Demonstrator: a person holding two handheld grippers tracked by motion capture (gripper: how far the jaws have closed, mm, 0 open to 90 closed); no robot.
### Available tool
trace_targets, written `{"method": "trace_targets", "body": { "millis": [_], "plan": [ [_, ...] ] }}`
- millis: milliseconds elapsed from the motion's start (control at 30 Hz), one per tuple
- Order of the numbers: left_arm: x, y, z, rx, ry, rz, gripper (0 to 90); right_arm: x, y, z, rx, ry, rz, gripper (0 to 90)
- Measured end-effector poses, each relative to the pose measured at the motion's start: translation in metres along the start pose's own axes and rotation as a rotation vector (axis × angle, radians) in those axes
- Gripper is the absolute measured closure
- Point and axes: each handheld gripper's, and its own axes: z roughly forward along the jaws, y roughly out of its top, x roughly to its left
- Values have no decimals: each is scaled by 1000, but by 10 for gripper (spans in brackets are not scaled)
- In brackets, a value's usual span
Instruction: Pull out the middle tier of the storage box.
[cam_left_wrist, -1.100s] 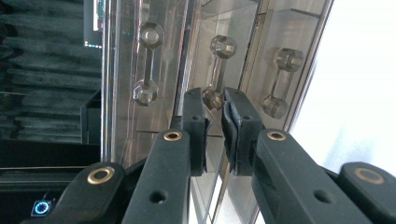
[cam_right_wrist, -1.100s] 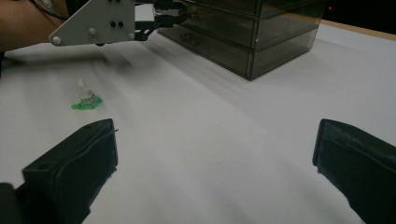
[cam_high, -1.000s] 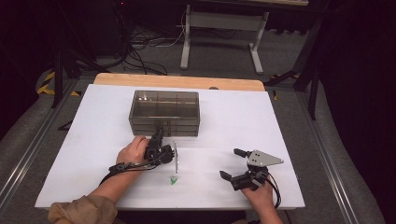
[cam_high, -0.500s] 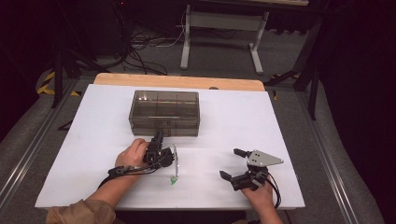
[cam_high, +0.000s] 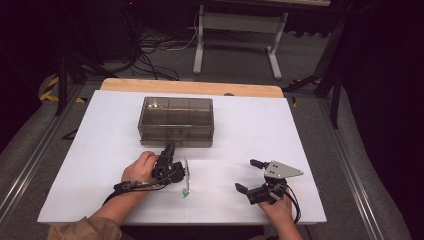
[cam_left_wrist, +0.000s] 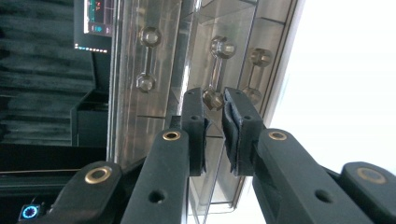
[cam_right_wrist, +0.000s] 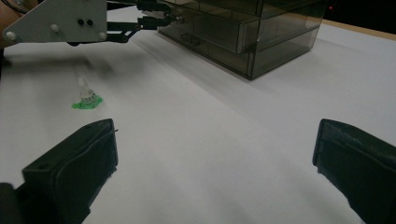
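White board covers the table (cam_high: 300, 130), with dark floor, cables and a metal stand behind it. Near the far middle sits a smoky clear drawer box (cam_high: 176, 121). The left gripper (cam_high: 169, 150) is turned on its side at the box's front, and in the left gripper view its jaws stand narrow on either side of a drawer handle (cam_left_wrist: 215, 74), the pads seeming to pinch the handle's lower knob; I cannot be sure they press it. The right gripper (cam_high: 254, 176) rests on the near right of the board, jaws wide with nothing between them. A small clear tool with a green tip (cam_high: 186, 179) lies just beside the left hand.

I judge the step to be taking hold of the handle; next comes a firm pinch and a straight pull toward the person. No brand or writing is readable.
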Motion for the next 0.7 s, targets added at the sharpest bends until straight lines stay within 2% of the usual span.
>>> {"method": "trace_targets", "body": {
  "millis": [200, 467, 533, 600, 700],
  "plan": [
    [4, -2, -2, -26, -26, -12, 728, 0, 0, 0, 1, 2, -1, 5],
    [8, -4, -8, -79, -36, -35, 630, 0, 0, 0, 1, 2, 0, 5],
    [10, -5, -9, -92, -49, -54, 591, 0, 0, 0, 1, 2, 1, 5],
    [13, -7, -10, -111, -85, -86, 536, 0, 0, 0, 1, 2, 0, 5],
    [16, -10, -11, -126, -105, -94, 470, 0, 0, 0, 1, 1, 0, 5]
  ]
}}
